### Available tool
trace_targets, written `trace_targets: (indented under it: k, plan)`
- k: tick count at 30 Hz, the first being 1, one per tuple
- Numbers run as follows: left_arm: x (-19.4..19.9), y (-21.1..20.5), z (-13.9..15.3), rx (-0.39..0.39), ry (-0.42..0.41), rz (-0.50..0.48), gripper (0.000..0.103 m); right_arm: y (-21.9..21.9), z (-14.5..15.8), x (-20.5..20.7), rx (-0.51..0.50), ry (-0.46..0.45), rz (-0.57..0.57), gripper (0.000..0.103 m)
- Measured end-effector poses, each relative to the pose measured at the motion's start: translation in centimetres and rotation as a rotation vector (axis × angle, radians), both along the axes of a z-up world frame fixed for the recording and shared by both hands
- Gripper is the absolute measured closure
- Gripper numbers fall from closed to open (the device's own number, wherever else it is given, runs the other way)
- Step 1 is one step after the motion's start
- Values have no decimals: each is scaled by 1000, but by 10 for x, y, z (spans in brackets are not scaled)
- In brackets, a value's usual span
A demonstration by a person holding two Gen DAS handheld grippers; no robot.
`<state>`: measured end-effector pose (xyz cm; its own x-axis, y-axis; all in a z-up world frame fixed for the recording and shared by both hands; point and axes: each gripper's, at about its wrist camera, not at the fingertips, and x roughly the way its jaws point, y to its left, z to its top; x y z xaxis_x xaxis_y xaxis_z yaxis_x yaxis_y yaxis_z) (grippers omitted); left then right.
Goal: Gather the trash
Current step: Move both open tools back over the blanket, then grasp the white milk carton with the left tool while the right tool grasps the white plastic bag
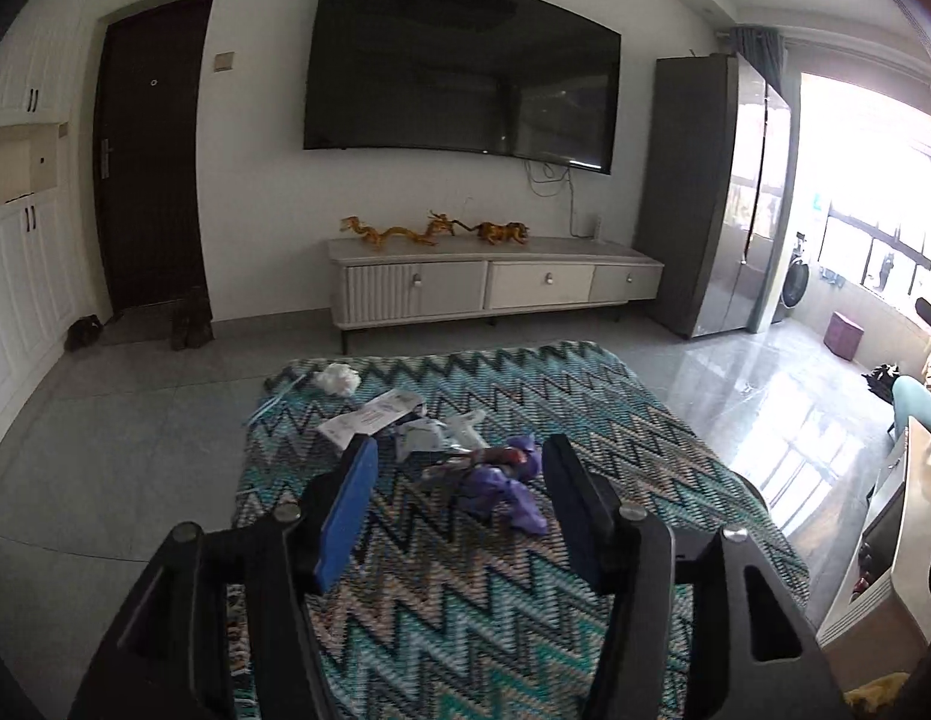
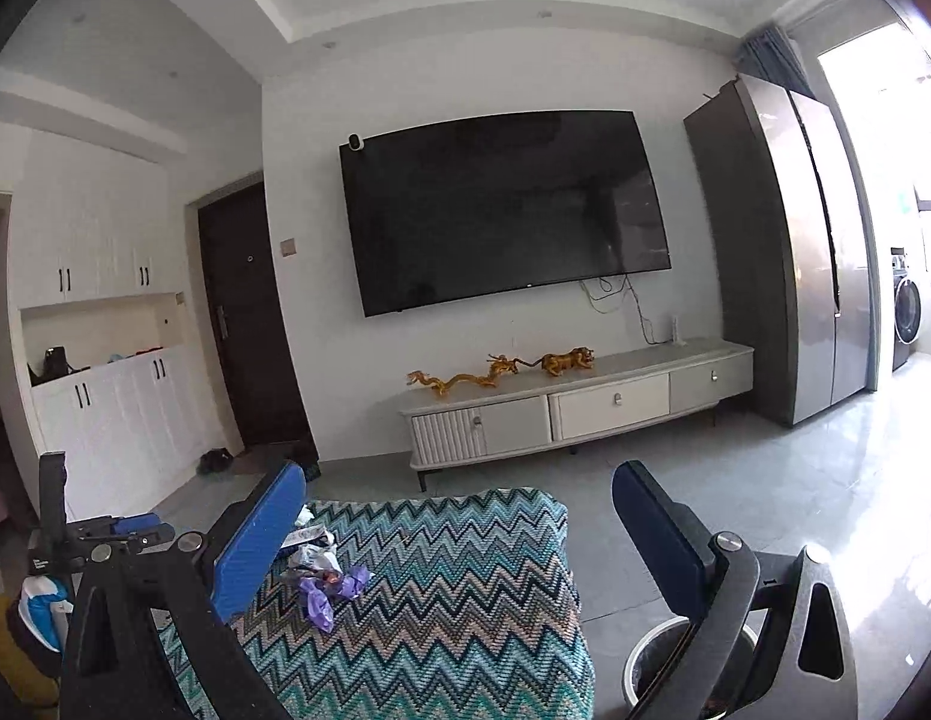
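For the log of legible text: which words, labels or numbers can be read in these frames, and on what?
None can be read.
White paper slip on the zigzag cloth: print too blurred.
Label on the left gripper's body, right wrist view: too small.

Table, covered by a zigzag cloth [image 1: 465,570] in teal, grey and beige; cloth reaches the far edge and hangs over the sides. Lying on it: a white crumpled tissue [image 1: 338,380] near the far left corner; a printed paper slip [image 1: 369,417]; crumpled white wrappers [image 1: 435,435]; a purple wrapper [image 1: 507,489] beside them.
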<state>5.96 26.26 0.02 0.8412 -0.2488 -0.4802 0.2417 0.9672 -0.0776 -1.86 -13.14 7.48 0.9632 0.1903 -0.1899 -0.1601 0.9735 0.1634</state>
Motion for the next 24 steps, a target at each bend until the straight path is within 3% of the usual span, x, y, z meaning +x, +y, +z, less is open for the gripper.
trace_targets:
  k: [4, 10, 24]
  plan:
    - [17, 36, -14, 15, 26, 60, 44, 25, -4, 28, -21, 44, 49, 0]
    - [57, 53, -40, 48, 97, 67, 44, 57, -22, 76, -24, 132, 145, 0]
    - [203, 15, -116, 245, 265, -91, 44, 96, -90, 203, -37, 357, 294, 2]
